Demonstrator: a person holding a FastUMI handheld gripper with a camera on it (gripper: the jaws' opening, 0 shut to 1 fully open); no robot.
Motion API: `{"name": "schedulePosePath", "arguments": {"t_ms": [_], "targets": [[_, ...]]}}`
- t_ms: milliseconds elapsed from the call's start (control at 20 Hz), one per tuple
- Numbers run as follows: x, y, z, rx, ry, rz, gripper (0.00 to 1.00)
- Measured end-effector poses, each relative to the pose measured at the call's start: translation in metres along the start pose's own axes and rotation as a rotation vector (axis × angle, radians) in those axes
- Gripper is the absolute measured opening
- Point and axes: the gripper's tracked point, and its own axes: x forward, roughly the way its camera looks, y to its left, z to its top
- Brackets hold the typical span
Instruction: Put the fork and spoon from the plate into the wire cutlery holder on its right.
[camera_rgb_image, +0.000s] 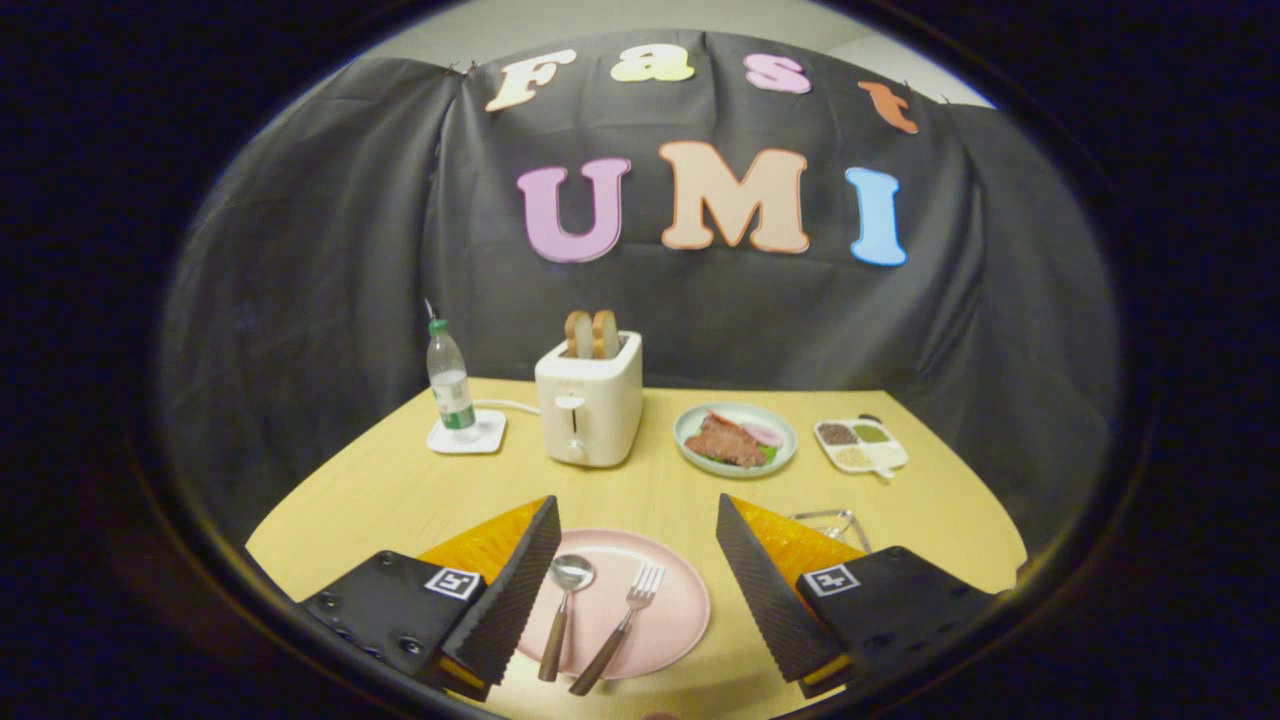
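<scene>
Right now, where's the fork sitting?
In the gripper view the fork lies on the pink plate, just right of the spoon, between the open gripper fingers, with the wire cutlery holder further right.

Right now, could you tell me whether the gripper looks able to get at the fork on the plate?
Probably yes: the gripper is open, the fork lies uncovered on the plate between its fingers, and the spoon beside it lies apart.
</scene>
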Motion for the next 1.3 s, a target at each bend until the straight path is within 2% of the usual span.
{"name": "schedulePosePath", "arguments": {"t_ms": [600,1100,1300], "targets": [[0.030,-0.004,-0.092,-0.068,0.240,0.004,1.00],[0.038,-0.006,-0.134,-0.130,0.372,0.009,1.00],[0.036,-0.003,-0.147,-0.140,0.427,0.028,0.81]]}}
